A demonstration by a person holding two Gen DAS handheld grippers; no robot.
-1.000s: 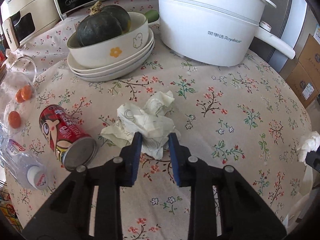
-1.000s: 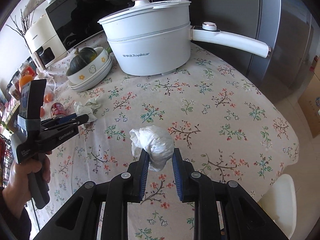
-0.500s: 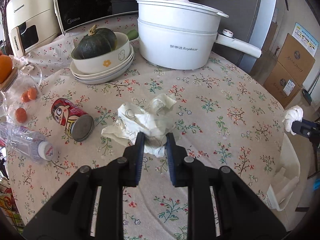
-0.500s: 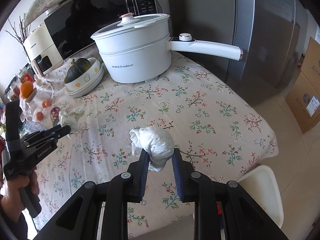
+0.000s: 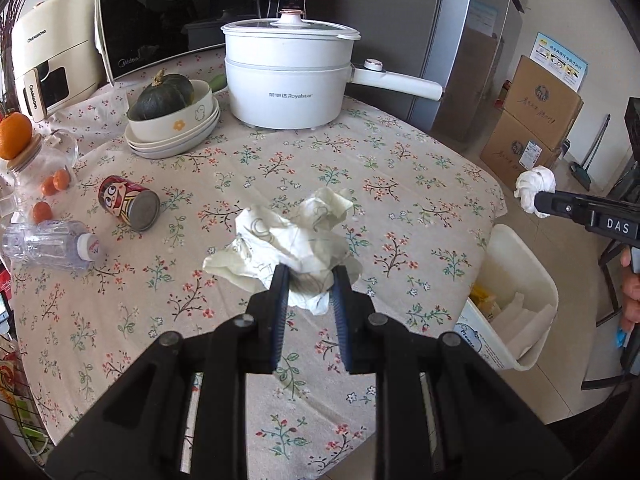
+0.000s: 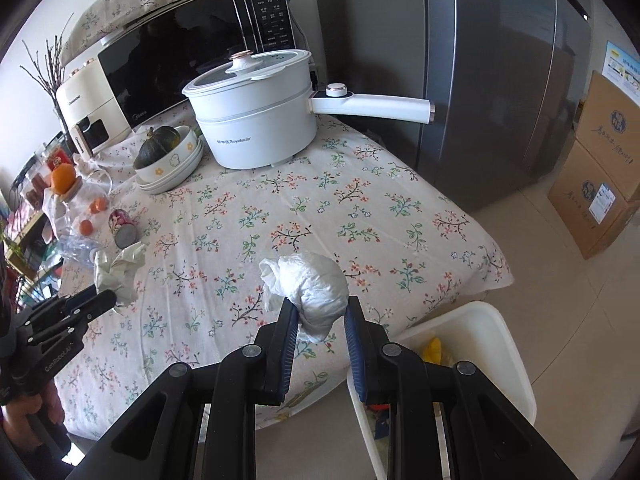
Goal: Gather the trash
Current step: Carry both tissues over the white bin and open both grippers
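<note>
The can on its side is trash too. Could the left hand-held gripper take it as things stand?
Probably not yet: the left hand-held gripper is shut on the crumpled paper. Nothing lies around the red can on the tablecloth, so the way looks free once the paper is dropped.

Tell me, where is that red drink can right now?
The red can lies on its side near the table's left edge in the left wrist view, between the small oranges and the plastic bottle, below the stacked bowls.
</note>
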